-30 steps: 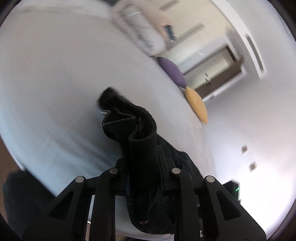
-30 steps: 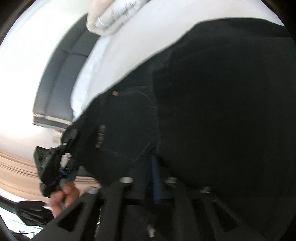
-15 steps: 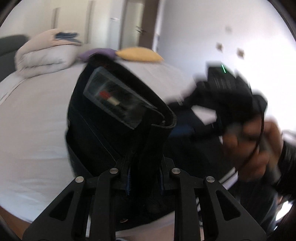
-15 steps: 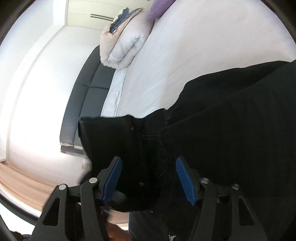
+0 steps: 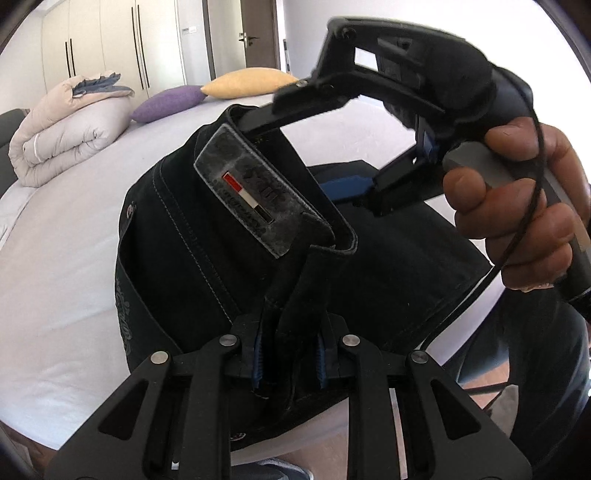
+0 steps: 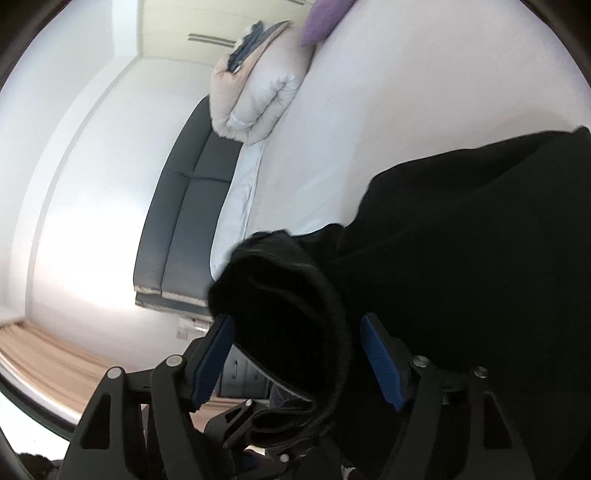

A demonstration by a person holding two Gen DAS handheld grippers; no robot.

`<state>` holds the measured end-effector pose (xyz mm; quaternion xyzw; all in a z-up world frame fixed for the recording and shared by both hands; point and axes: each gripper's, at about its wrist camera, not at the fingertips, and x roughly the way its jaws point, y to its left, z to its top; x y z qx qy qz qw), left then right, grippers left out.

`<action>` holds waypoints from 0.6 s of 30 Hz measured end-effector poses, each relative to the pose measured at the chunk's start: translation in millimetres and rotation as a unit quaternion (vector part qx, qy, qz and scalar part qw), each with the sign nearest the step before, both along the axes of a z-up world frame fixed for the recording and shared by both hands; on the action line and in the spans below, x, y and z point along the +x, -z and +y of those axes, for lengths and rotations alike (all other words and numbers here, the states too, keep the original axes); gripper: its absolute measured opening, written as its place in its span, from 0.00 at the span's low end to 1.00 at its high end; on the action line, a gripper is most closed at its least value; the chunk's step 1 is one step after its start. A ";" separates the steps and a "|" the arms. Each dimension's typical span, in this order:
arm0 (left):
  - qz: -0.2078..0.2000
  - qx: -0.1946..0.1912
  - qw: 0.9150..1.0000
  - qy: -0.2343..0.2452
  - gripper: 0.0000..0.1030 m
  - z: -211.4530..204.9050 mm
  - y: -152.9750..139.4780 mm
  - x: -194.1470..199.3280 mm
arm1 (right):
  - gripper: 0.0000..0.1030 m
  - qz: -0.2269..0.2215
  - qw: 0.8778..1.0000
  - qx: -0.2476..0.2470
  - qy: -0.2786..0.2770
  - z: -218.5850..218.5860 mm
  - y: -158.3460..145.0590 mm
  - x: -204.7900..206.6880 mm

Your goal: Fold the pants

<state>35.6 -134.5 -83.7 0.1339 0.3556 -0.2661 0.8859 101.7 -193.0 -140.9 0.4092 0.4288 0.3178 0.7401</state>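
Black pants point(image 5: 207, 240) with a grey waistband label point(image 5: 251, 192) are held up over the white bed point(image 5: 62, 236). My left gripper point(image 5: 290, 358) is shut on the waistband near a belt loop. My right gripper point(image 6: 299, 354) is open, and the waistband fold point(image 6: 295, 295) passes between its blue pads point(image 6: 380, 365) without being pinched. The right gripper also shows in the left wrist view point(image 5: 388, 110), held in a hand, one finger above the waistband and one below. The rest of the pants point(image 6: 480, 258) drape to the right.
A rolled duvet point(image 5: 66, 136) lies at the bed's far side, with a purple pillow point(image 5: 166, 103) and a yellow pillow point(image 5: 251, 83) beside it. A dark headboard point(image 6: 184, 221) stands by the wall. Wardrobes point(image 5: 110, 40) and a door point(image 5: 258, 33) are behind.
My right gripper opened from its grip on the pants and now sits around the waistband. My left gripper swung up and turned, lifting the waistband clear of the bed.
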 end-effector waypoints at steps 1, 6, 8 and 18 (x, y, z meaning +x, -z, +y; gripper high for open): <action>-0.002 0.006 1.000 0.002 0.19 -4.2 1.2 -0.9 | 0.72 -0.001 1.000 -0.011 -0.002 3.4 -1.5 -0.6; 0.005 0.020 1.000 -0.001 0.19 -6.4 5.7 4.7 | 0.73 0.000 1.000 0.003 -0.001 -0.8 -9.8 0.0; 0.012 0.015 1.000 -0.005 0.19 -5.7 6.6 11.4 | 0.79 -0.008 1.000 0.014 -0.001 -4.6 -13.5 -4.7; -0.023 0.056 0.998 0.013 0.19 -1.0 10.2 -6.3 | 0.62 0.014 0.999 -0.043 -0.015 12.5 4.3 3.5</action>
